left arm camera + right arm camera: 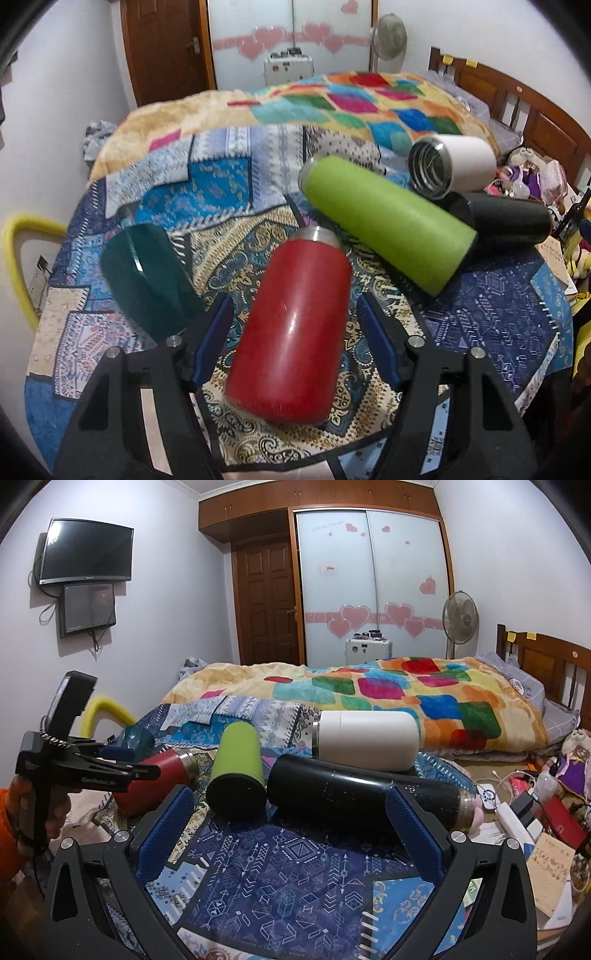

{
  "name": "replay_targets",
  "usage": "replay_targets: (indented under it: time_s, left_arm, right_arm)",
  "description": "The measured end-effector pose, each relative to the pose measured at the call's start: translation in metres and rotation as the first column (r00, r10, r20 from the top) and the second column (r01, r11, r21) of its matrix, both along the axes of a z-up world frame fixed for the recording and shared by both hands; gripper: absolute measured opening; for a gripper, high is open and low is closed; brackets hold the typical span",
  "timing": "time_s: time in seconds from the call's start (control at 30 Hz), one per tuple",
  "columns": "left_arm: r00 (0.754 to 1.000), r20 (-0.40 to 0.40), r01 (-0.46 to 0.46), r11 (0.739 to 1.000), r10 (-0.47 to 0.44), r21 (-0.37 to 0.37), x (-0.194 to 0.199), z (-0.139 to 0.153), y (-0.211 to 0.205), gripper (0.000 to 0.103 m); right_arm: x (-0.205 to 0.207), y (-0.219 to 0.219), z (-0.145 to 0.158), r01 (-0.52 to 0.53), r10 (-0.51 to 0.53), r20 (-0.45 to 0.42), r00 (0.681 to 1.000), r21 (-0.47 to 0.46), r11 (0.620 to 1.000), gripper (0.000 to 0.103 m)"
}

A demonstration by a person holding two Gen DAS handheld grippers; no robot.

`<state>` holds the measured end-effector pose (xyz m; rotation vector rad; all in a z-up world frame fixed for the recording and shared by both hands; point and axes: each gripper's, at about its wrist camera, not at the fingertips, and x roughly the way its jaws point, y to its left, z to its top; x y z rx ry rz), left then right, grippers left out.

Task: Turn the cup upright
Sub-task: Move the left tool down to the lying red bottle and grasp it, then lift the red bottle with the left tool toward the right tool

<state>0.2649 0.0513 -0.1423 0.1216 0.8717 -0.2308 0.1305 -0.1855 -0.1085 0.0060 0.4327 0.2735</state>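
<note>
Several cups lie on their sides on a patterned cloth. A red cup point(291, 328) lies between the open fingers of my left gripper point(295, 321), its steel mouth pointing away; the blue pads stand a little apart from it on both sides. A green cup point(388, 221), a white cup point(454, 162), a black cup point(509, 221) and a dark teal cup point(147, 280) lie around it. My right gripper point(291, 827) is open and empty, just in front of the black cup point(365, 794) and the green cup point(236, 775). The white cup point(365, 738) lies behind them, the red cup point(155, 779) at left.
The cloth point(288, 878) covers the bed's near end. A colourful blanket point(388, 694) lies behind the cups. Clutter of boxes, cables and a bottle point(535, 812) fills the right side. A yellow foam tube point(107, 712) stands at left. My left gripper also shows in the right wrist view point(147, 771).
</note>
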Motion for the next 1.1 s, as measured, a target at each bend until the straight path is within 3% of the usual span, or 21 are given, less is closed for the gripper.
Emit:
replay_targets:
  time_s: [0.37, 0.63, 0.9, 1.1]
  left_arm:
    - [0.991, -0.137, 0.005, 1.000, -0.003, 0.014, 0.026, -0.035, -0.008, 0.066]
    - [0.997, -0.081, -0.015, 0.999, 0.019, 0.050, 0.019, -0.031, -0.014, 0.063]
    - [0.999, 0.010, 0.050, 0.996, -0.051, 0.068, -0.037, 0.007, -0.033, 0.063]
    - [0.994, 0.034, 0.107, 0.994, -0.107, 0.016, -0.075, 0.023, -0.053, 0.063]
  right_arm:
    - [0.006, 0.003, -0.005, -0.007, 0.006, -0.020, 1.000, -0.002, 1.000, 0.103]
    - [0.005, -0.001, -0.005, 0.001, -0.001, -0.028, 1.000, -0.012, 1.000, 0.103]
    - [-0.008, -0.002, 0.005, -0.004, 0.004, 0.000, 1.000, -0.016, 1.000, 0.103]
    - [-0.021, -0.005, 0.013, -0.004, 0.004, 0.022, 1.000, -0.016, 1.000, 0.103]
